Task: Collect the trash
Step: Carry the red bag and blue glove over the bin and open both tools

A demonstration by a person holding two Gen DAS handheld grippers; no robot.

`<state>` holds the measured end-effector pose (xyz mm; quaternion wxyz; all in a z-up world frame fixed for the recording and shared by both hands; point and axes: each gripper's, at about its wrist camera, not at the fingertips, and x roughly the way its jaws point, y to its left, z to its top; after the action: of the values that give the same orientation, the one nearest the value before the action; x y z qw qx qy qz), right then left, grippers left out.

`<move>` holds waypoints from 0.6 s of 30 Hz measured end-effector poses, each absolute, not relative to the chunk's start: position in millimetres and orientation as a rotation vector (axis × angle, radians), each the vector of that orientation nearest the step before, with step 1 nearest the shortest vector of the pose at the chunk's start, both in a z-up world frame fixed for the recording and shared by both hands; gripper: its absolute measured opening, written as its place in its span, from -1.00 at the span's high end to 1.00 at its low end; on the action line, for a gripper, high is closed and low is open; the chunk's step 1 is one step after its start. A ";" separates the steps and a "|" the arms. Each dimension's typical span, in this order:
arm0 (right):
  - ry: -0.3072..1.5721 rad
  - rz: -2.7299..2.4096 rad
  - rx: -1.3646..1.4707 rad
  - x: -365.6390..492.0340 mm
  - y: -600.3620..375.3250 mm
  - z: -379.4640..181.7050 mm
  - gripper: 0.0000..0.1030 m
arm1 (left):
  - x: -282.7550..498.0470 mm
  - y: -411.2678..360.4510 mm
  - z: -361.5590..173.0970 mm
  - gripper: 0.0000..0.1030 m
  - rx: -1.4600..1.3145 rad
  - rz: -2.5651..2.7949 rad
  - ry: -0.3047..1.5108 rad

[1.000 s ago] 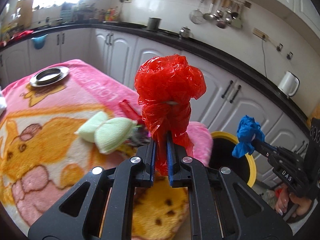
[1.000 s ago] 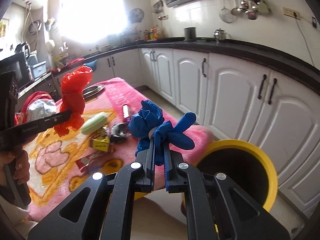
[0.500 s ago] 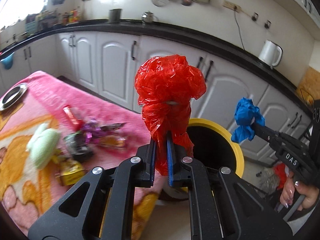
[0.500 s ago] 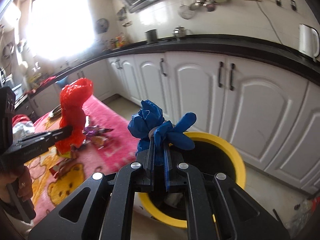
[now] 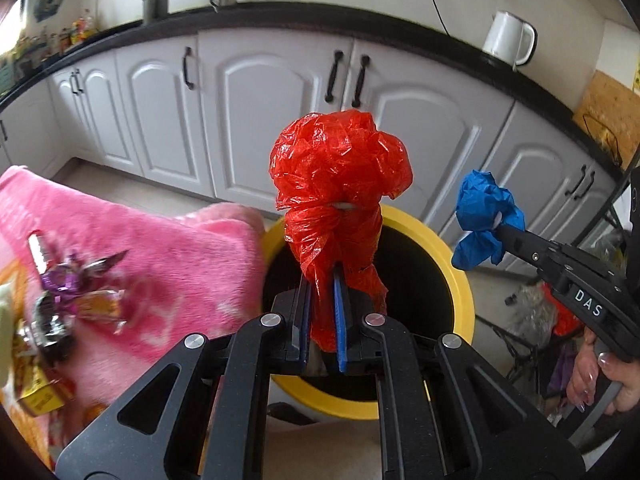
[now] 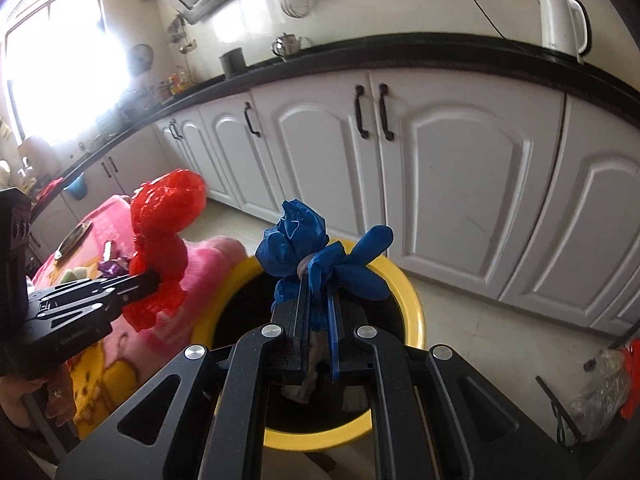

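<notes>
Two bundles of trash are up in the air at once. Centre frame in the left wrist view, the red plastic bag [image 5: 340, 184], crumpled and tied off, is clamped tight in the left gripper [image 5: 323, 312], its tail pinched between the blue pads. It hangs right in front of the yellow-rimmed bin [image 5: 456, 276], whose dark mouth fills the lower middle of the frame. Over at the right edge of that view, the blue plastic bag [image 5: 484, 216] sits in the right gripper [image 5: 504, 236], jaws closed on it, with a hand [image 5: 600, 380] on the grip at lower right.

Switch to the right wrist view: the blue plastic bag sits dead centre, knotted, over the bin's open mouth. The red bag shows at left, by the bin's left rim.

Left of the bin, the pink blanket [image 5: 168, 264] drapes over the tabletop, touching the yellow rim. More wrappers [image 5: 76, 304] lie on it at the lower left of the left wrist view, shiny purple and gold. Behind, white cabinets [image 5: 260, 112] run under a black counter, a white kettle [image 5: 508, 38] at upper right.
</notes>
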<state>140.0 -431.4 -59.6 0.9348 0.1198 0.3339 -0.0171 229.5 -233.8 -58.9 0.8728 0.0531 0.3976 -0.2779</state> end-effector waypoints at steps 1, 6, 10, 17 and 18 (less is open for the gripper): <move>0.692 -0.036 0.247 141.3 -432.9 -63.7 0.86 | 231.4 -236.4 -62.2 0.89 0.114 -0.582 0.841; 0.746 -0.024 0.251 150.2 -435.1 -83.4 0.86 | 244.1 -245.2 -81.5 0.89 0.116 -0.594 0.908; 0.792 -0.009 0.257 161.4 -436.1 -98.7 0.85 | 253.9 -253.3 -95.5 0.87 0.126 -0.601 0.953; 0.846 0.017 0.263 171.6 -432.5 -119.2 0.79 | 265.2 -258.7 -113.6 0.71 0.138 -0.592 1.002; 0.850 0.017 0.263 172.0 -432.9 -120.7 0.78 | 265.9 -258.0 -114.6 0.64 0.138 -0.589 1.006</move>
<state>172.0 -432.9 -120.7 0.9025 0.1273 0.4113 0.0084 265.9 -258.0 -114.6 0.8327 0.0651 0.4744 -0.2780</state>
